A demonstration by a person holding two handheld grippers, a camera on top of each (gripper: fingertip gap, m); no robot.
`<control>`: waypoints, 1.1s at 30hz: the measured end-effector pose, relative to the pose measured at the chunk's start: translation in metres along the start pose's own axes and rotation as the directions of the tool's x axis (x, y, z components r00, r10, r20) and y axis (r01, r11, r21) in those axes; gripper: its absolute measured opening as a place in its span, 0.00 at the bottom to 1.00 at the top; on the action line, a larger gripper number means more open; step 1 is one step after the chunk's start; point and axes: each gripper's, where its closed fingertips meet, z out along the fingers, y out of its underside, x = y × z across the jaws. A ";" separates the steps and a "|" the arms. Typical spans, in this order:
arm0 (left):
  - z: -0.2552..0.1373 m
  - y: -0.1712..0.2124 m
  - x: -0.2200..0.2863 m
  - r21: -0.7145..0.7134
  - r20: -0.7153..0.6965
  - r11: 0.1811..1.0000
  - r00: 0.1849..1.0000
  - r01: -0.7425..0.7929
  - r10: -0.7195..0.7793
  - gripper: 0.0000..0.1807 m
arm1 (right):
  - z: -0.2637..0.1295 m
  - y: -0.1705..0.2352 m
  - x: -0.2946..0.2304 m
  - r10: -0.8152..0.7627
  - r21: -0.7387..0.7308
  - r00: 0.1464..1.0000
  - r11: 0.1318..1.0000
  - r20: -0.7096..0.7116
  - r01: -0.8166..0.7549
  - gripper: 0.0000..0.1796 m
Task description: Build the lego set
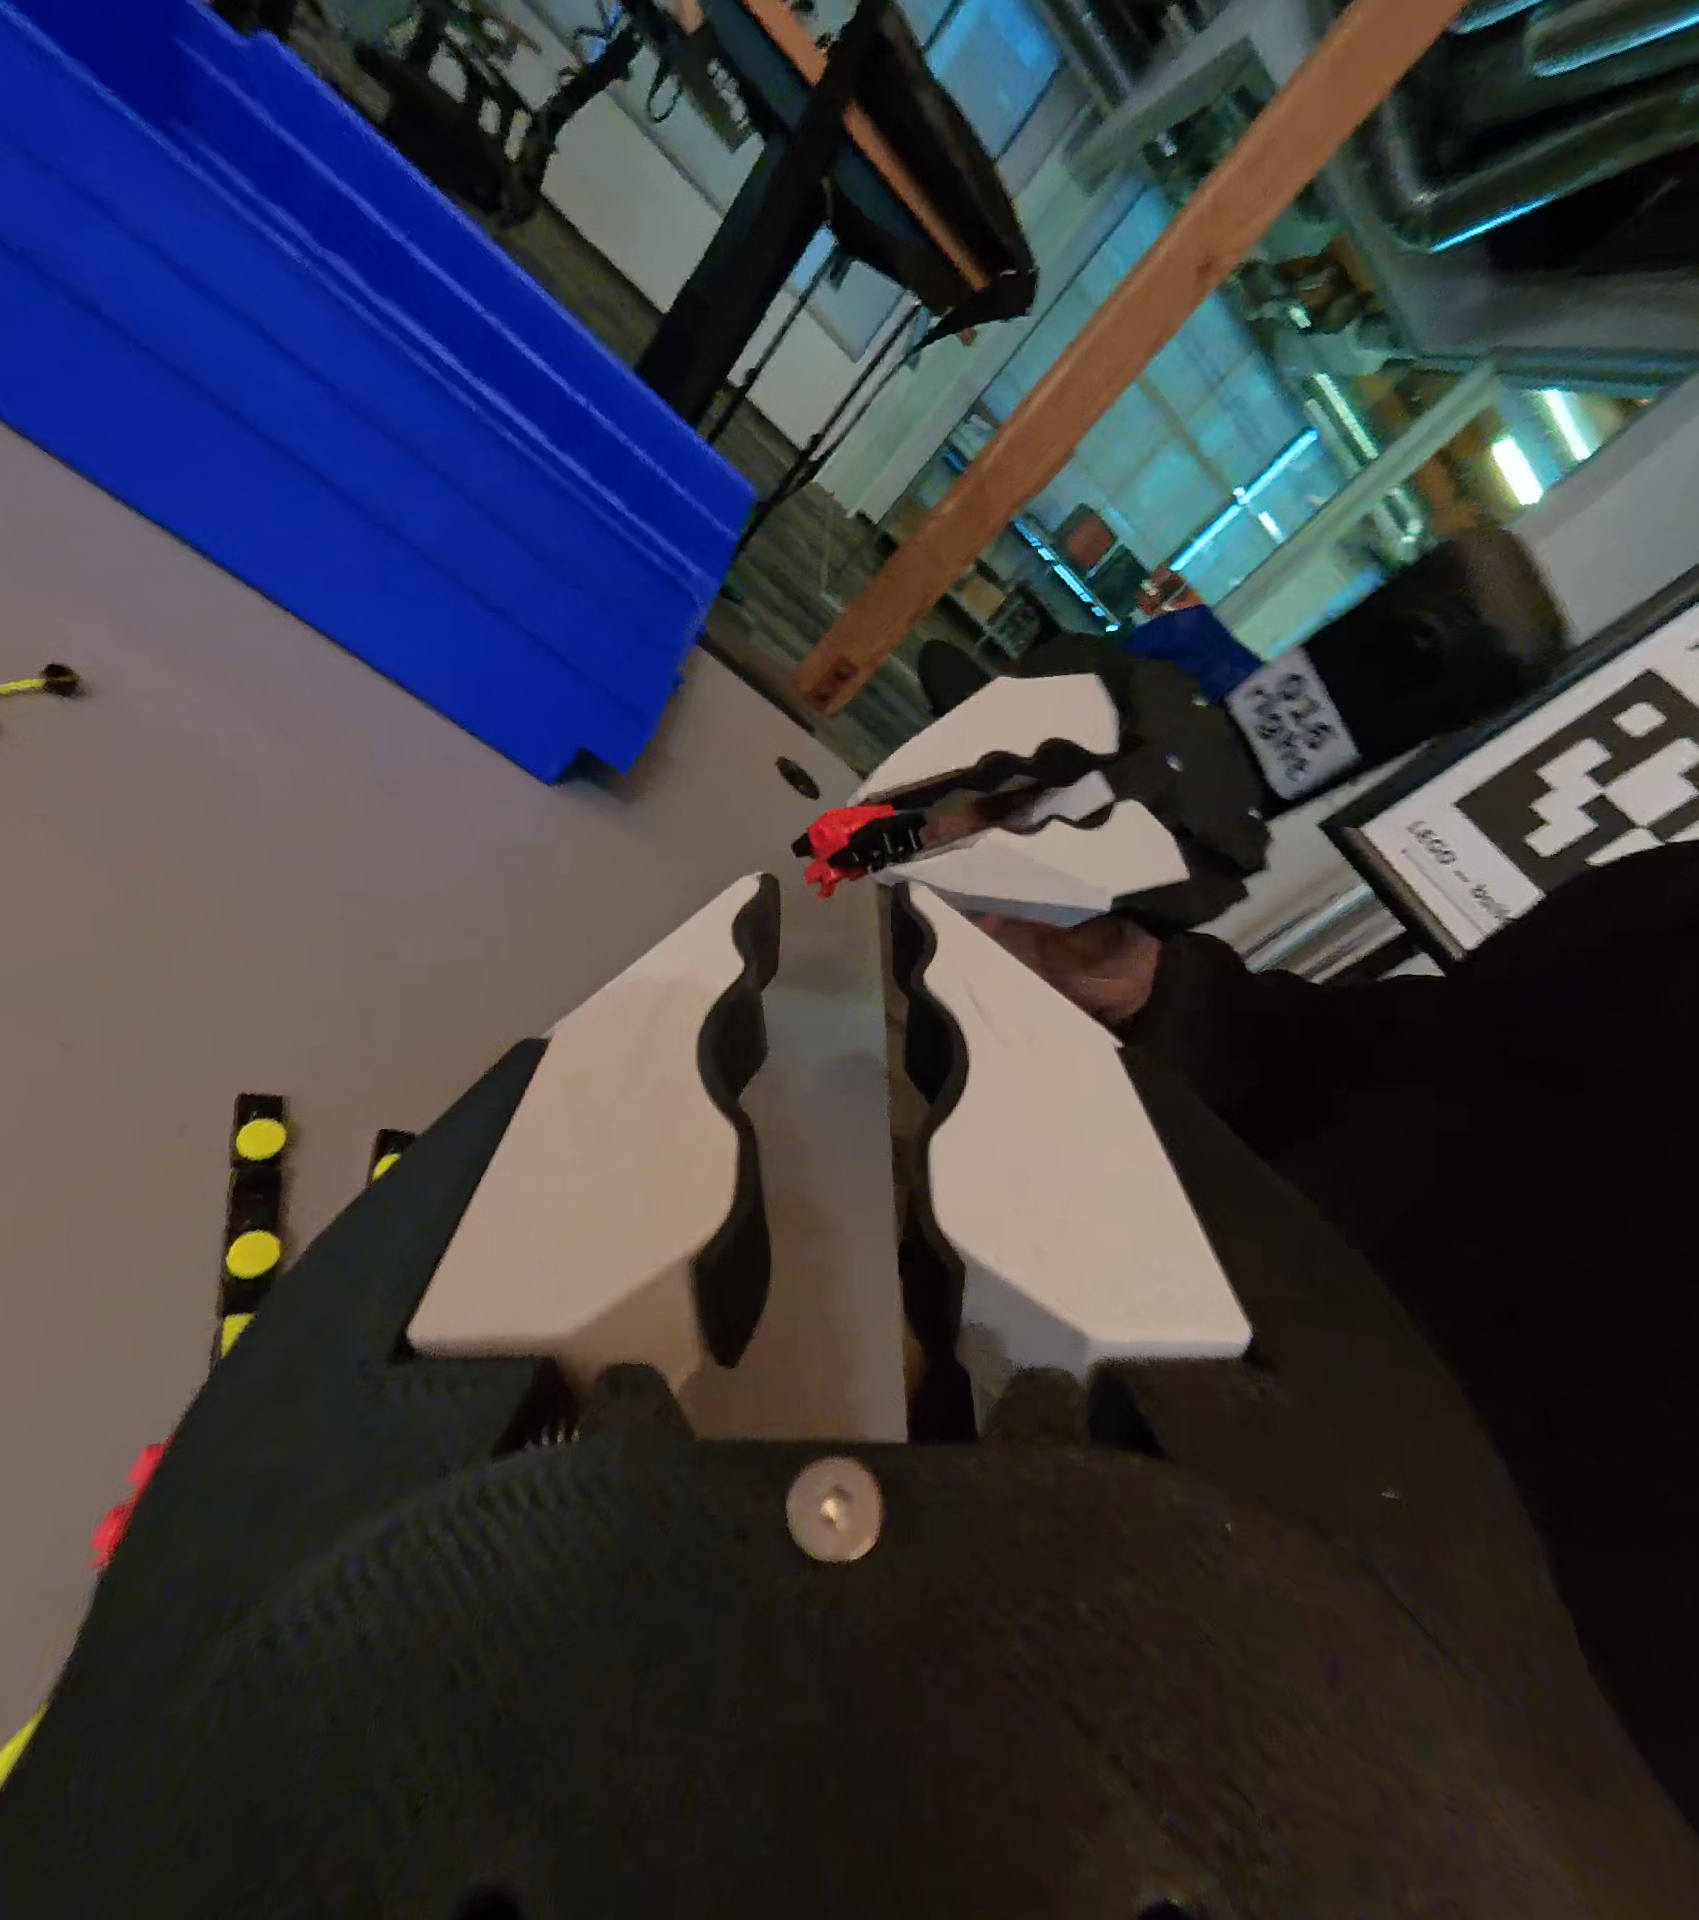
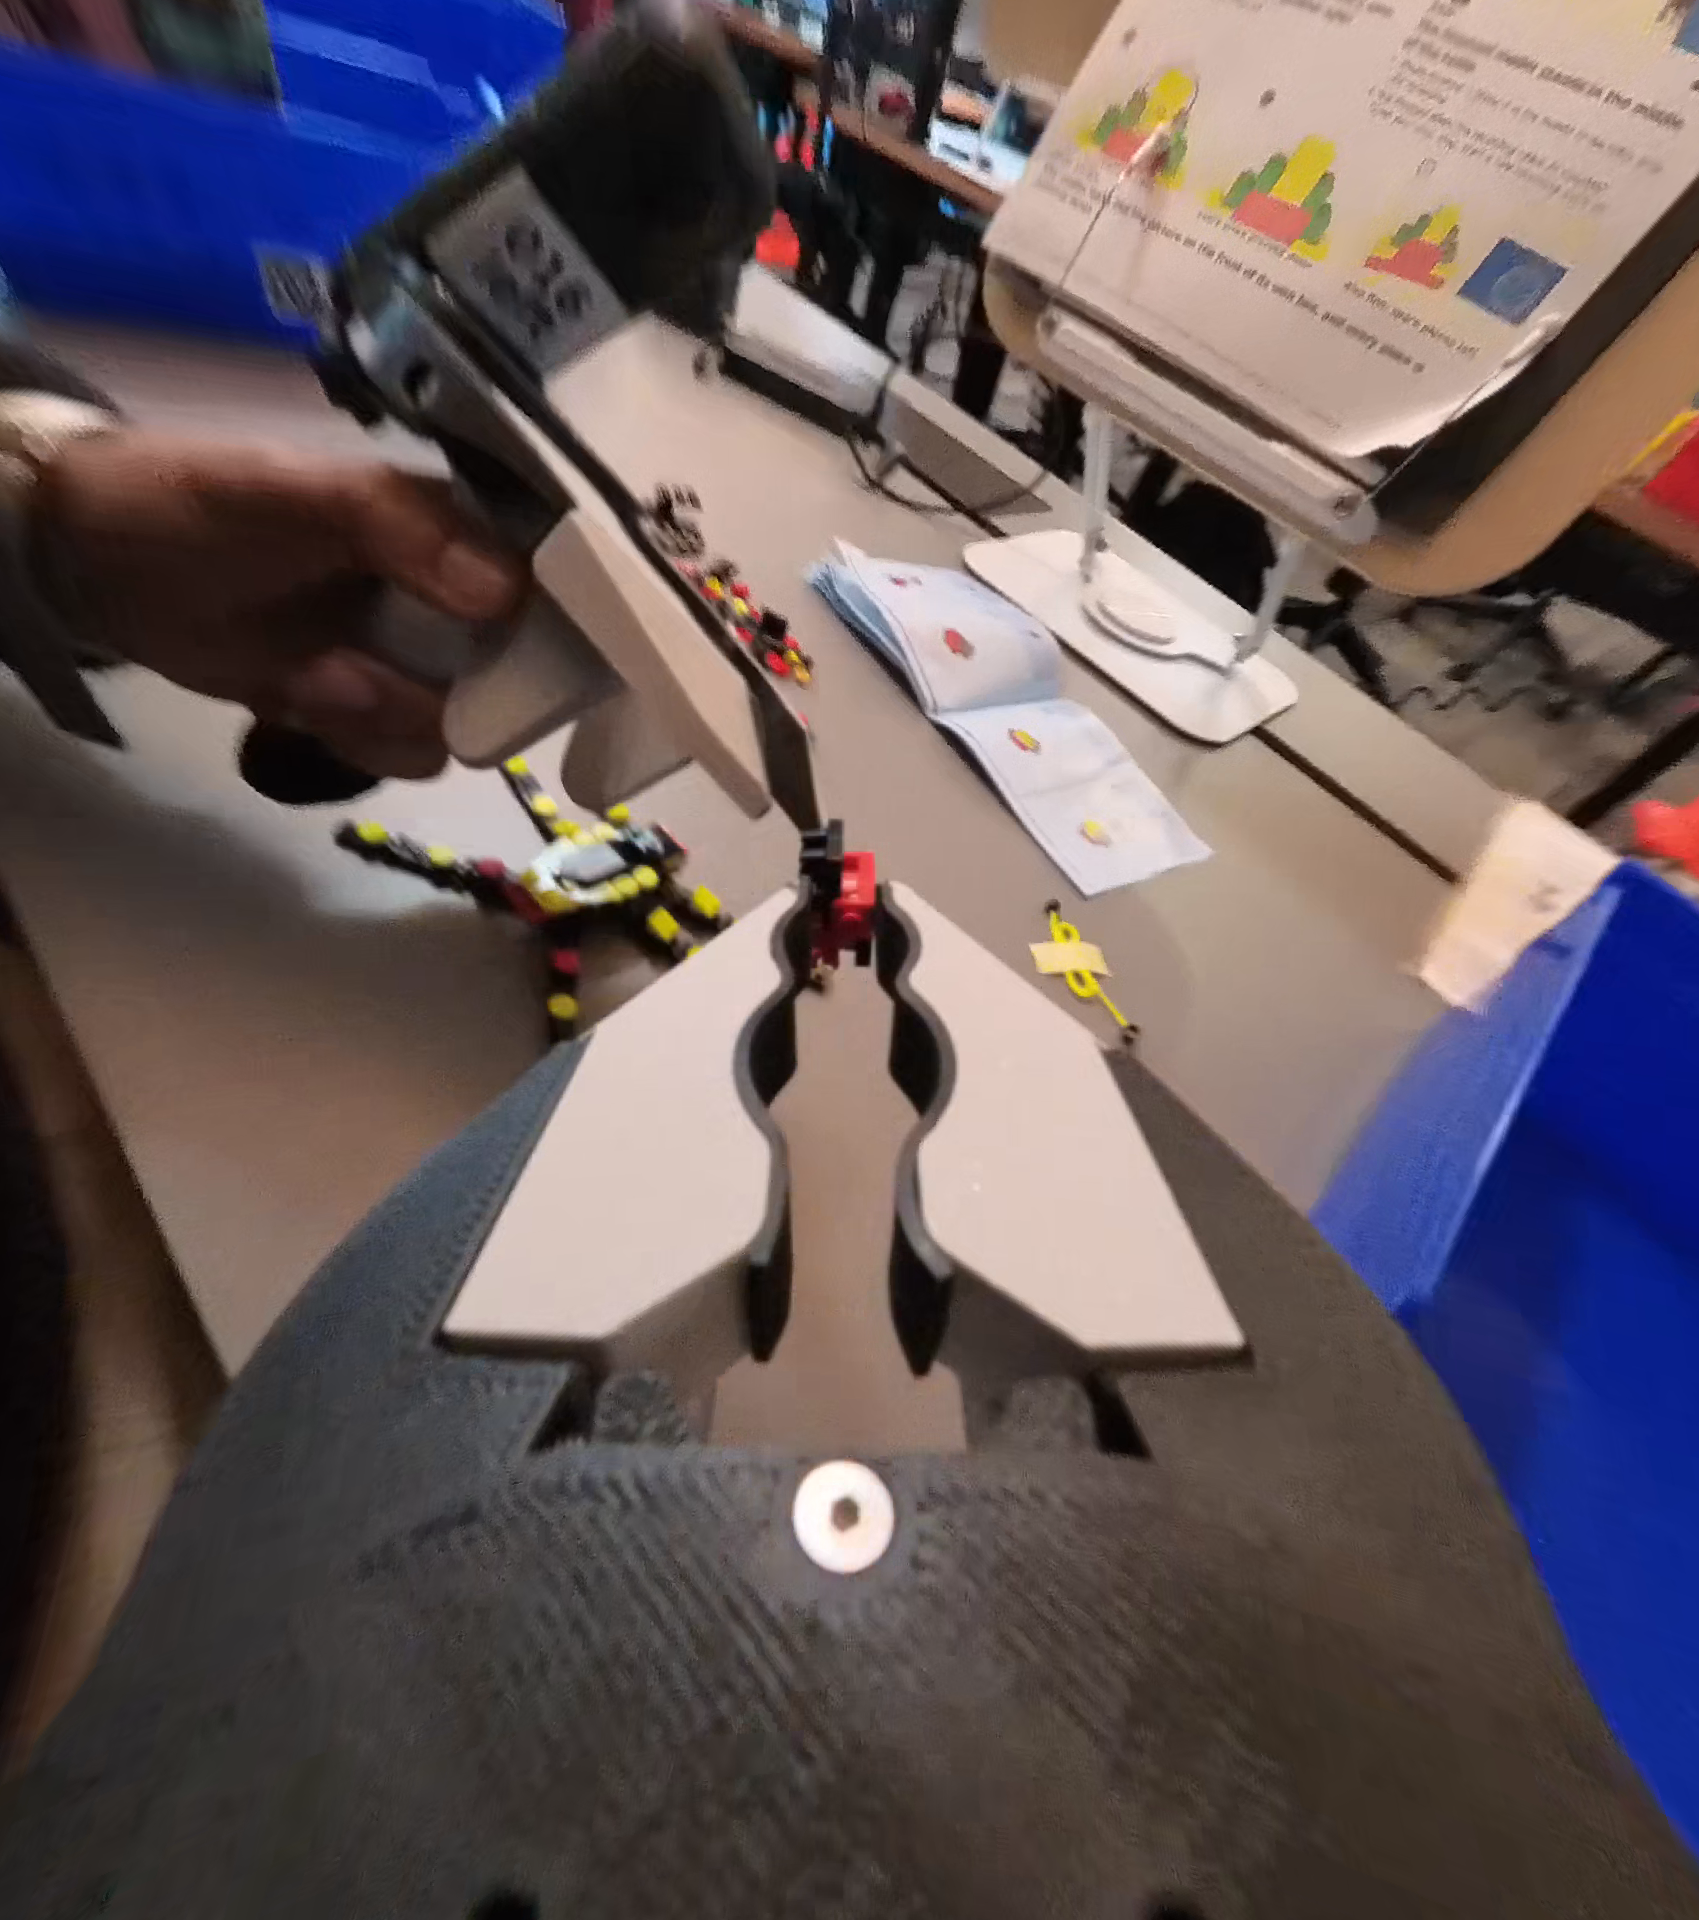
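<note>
The right gripper [image 2: 840, 914], with pale grey fingers and wavy black pads, is clamped at its tips on a small red-and-black lego piece [image 2: 843, 902]. In the left wrist view the same piece [image 1: 850, 840] pokes out of that gripper [image 1: 871, 831] at about 1 o'clock from the left gripper [image 1: 829, 894], whose fingers stand apart with nothing between them, their tips just beside the piece.

In the right wrist view the left gripper's tip [image 2: 791, 769] comes down from 11 o'clock to just above the piece; whether it touches cannot be told. A hand [image 2: 284, 613] grips its handle at 9 o'clock.

On the grey tabletop [image 2: 928, 748], a black, yellow and red spider-like lego build [image 2: 575, 878] lies at 10 o'clock of the held piece. Loose small bricks [image 2: 746, 613] sit at 12 o'clock, an open instruction booklet [image 2: 1001, 707] at 1 o'clock, and a yellow cord on a tan tag [image 2: 1073, 956] at 3 o'clock. A blue plastic bin [image 2: 1603, 1247] fills the right edge.
</note>
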 end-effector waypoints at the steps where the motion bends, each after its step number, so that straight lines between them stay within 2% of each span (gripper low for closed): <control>1: 0.001 0.000 -0.004 0.011 0.039 1.000 0.999 -0.006 0.006 0.08 | 0.003 0.005 -0.002 -0.051 -0.040 0.999 0.998 -0.018 0.051 0.05; 3: 0.000 -0.002 -0.008 0.039 0.105 0.998 0.993 -0.050 0.046 0.08 | 0.009 0.014 -0.003 -0.133 -0.120 0.990 0.985 -0.049 0.126 0.05; 7: 0.005 0.007 -0.011 -0.029 0.184 0.991 0.974 -0.131 0.134 0.09 | 0.012 0.015 -0.001 -0.292 -0.198 0.949 0.944 -0.120 0.265 0.05; 13: 0.007 0.009 -0.011 -0.024 0.222 0.992 0.966 -0.127 0.130 0.07 | 0.018 0.018 -0.007 -0.439 -0.277 0.888 0.878 -0.138 0.391 0.05; 20: 0.006 0.009 -0.015 -0.046 0.270 0.985 0.947 -0.167 0.173 0.10 | 0.019 0.017 -0.005 -0.469 -0.303 0.869 0.861 -0.162 0.408 0.05; 27: 0.008 0.011 -0.016 -0.063 0.294 0.980 0.935 -0.187 0.197 0.07 | 0.020 0.020 -0.004 -0.527 -0.343 0.833 0.823 -0.166 0.453 0.05; 33: 0.008 0.011 -0.016 -0.058 0.277 0.984 0.944 -0.168 0.178 0.12 | 0.020 0.019 -0.004 -0.546 -0.345 0.820 0.813 -0.170 0.470 0.05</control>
